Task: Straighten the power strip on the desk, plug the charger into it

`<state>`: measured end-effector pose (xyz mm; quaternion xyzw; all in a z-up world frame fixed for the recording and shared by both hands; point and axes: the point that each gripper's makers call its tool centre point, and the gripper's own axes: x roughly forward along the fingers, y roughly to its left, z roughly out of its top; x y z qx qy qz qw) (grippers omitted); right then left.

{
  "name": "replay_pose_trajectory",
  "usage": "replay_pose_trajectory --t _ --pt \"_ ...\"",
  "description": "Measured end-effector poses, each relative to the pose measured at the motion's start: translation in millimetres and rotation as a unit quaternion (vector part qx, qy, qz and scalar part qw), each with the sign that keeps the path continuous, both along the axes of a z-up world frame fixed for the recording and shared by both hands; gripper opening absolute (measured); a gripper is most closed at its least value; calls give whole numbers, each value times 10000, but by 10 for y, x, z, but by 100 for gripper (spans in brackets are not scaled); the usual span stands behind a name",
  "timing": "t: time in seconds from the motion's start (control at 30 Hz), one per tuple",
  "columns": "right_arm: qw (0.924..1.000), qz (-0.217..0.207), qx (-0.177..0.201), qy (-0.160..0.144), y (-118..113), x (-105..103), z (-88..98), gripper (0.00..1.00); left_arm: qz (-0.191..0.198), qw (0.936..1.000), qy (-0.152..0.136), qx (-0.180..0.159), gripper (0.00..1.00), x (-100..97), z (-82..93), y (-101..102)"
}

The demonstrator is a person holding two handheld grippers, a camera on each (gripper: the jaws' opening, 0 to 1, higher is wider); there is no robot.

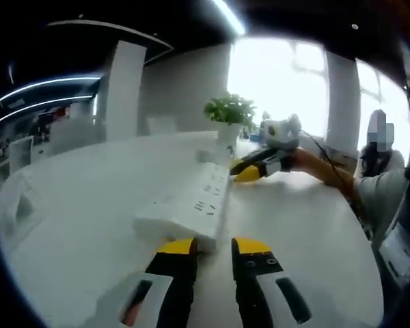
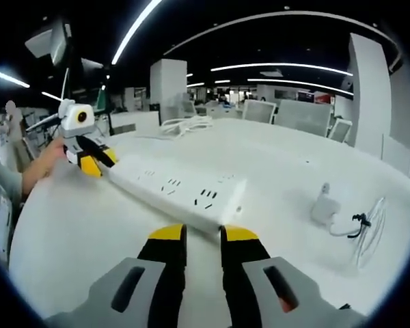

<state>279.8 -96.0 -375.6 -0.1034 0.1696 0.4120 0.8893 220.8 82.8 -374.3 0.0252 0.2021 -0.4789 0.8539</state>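
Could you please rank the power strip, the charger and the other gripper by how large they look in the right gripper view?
1. power strip, clearly largest.
2. left gripper, at the strip's far end.
3. charger; close to the gripper in apparent size, and nearer the camera, so unsure.

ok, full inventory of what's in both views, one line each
power strip: one, white, flat on the desk between the two claws
charger: one, white, on the desk to the strip's right in the right gripper view, apart from it
charger cable: one, coiled, beside the charger
desk: one, white
potted plant: one, green in a white pot, at the desk's far end in the left gripper view
office chairs: several, pale, beyond the desk
left claw: black, yellow tips, parted at one end of the strip
right claw: same colours, parted at the other end
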Motion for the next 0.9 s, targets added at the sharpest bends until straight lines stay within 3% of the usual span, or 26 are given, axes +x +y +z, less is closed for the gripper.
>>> replay_pose_trajectory --t 0.9 --pt "9994 301 -120 98 97 -140 -1 18 195 9996 -26 208 18 16 -19 151"
